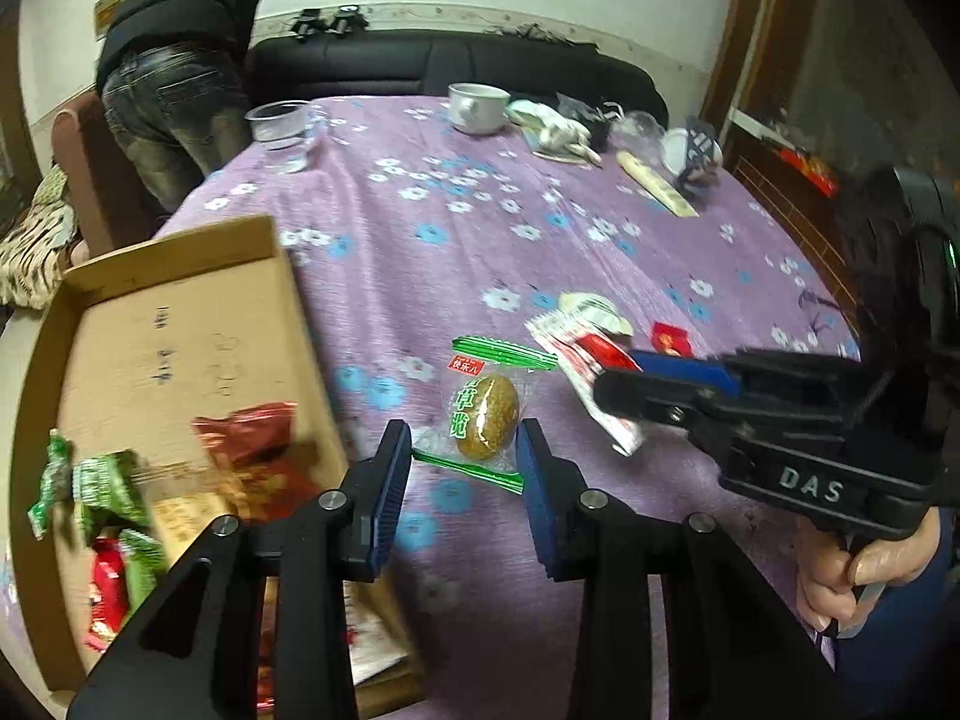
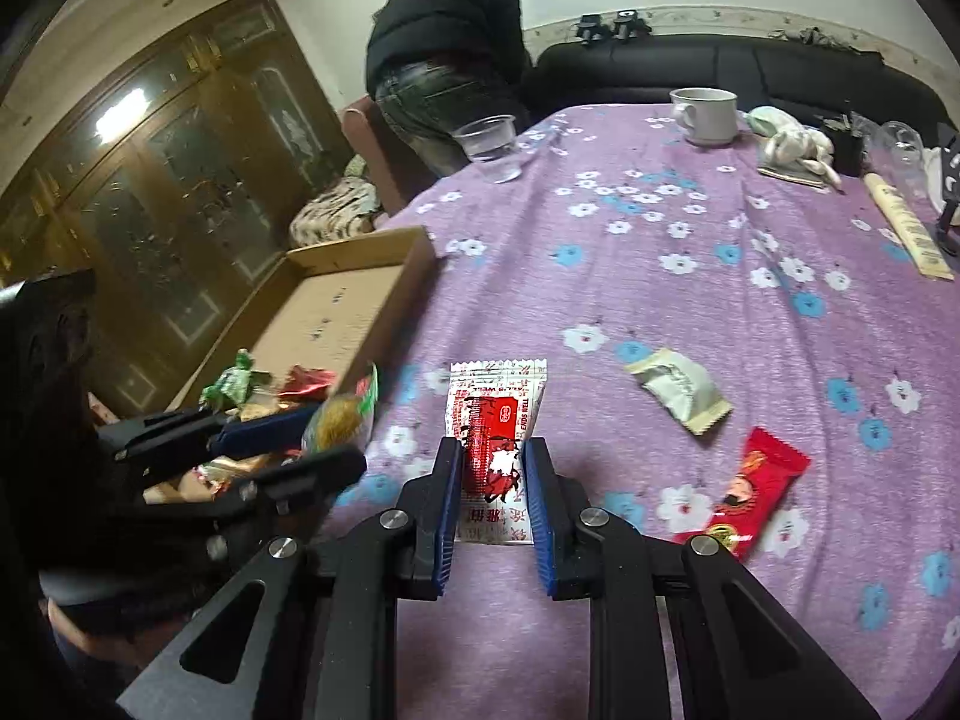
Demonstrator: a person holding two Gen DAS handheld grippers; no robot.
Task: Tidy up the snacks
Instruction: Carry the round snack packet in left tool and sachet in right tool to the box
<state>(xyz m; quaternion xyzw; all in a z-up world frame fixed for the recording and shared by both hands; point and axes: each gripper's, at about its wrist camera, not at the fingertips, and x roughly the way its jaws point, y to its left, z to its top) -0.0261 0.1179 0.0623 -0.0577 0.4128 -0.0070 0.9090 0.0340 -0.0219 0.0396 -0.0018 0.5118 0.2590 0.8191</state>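
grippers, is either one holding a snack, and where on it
Left gripper holds the green-wrapped ball snack by its wrapper's sides. Right gripper clamps the red-and-white packet across its lower half.

Dim indoor light, blurred fisheye edges

Home living room — sofa [image 1: 456, 63], glass-fronted cabinet [image 2: 180, 180]

The bench [image 2: 690, 330] is covered in matt, slightly fuzzy floral cloth, and the box [image 1: 180, 324] is seen as plain brown cardboard. The snack wrappers [image 2: 498, 414] appear to be glossy plastic film.
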